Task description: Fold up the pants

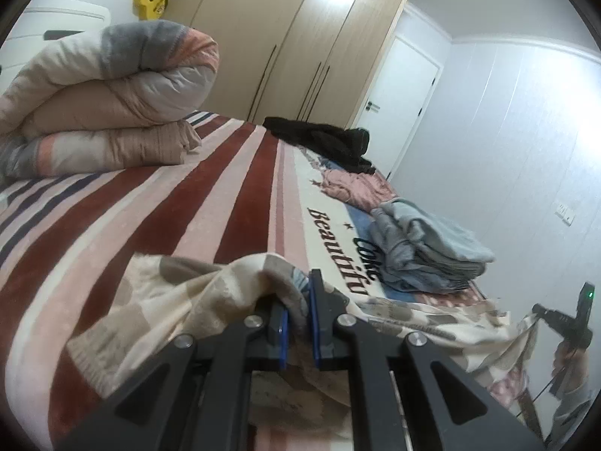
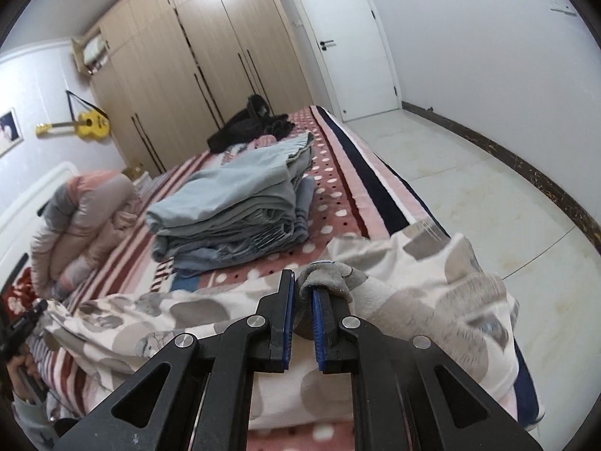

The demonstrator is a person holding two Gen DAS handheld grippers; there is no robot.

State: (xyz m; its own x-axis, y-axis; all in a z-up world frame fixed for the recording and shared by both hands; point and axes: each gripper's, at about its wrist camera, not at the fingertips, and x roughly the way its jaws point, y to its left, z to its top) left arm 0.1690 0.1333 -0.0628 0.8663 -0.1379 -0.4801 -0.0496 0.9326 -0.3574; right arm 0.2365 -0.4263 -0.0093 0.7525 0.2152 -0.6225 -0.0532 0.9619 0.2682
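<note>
Left gripper: the black two-finger left gripper with blue pads (image 1: pixel 300 312) is clamped tight on a bunched fold of the cream pants printed with grey and tan blotches (image 1: pixel 195 285).
Right gripper: the matching black right gripper with blue pads (image 2: pixel 301 300) is pinched shut on a grey-and-cream fold of the same pants (image 2: pixel 413 293), cloth wrapped over one blue pad (image 2: pixel 319 315).
Pants: they stretch between the two grippers, slack and rumpled, draped over the near edge of the bed just in front of the folded stack; one end hangs past the bed's side toward the floor.
Bed: a bedspread striped in dark red, pink and cream (image 1: pixel 169 195), with the printed word "Beautiful" running beside the stack.
Folded stack: a neat pile of pale blue-grey folded garments (image 2: pixel 233 206) sits on the bed, just beyond the pants.
Pink garment: a crumpled pink cloth (image 1: pixel 353 188) lies right behind the stack.
Black garment: a dark heap of clothing (image 2: pixel 248 124) is farther back from the stack, toward the wardrobe.
Quilt: a thick rolled quilt in beige, grey and peach (image 1: pixel 105 97) lies well away from the stack, at the head of the bed.
Wardrobe: a tall light-wood wardrobe with long dark handles (image 2: pixel 180 56) stands beyond the stack, past the far side of the bed.
Guitar: a small yellow guitar (image 2: pixel 86 124) hangs on the wall beside the wardrobe.
Door: a white door (image 2: pixel 345 37) is shut, on the wardrobe's other side.
</note>
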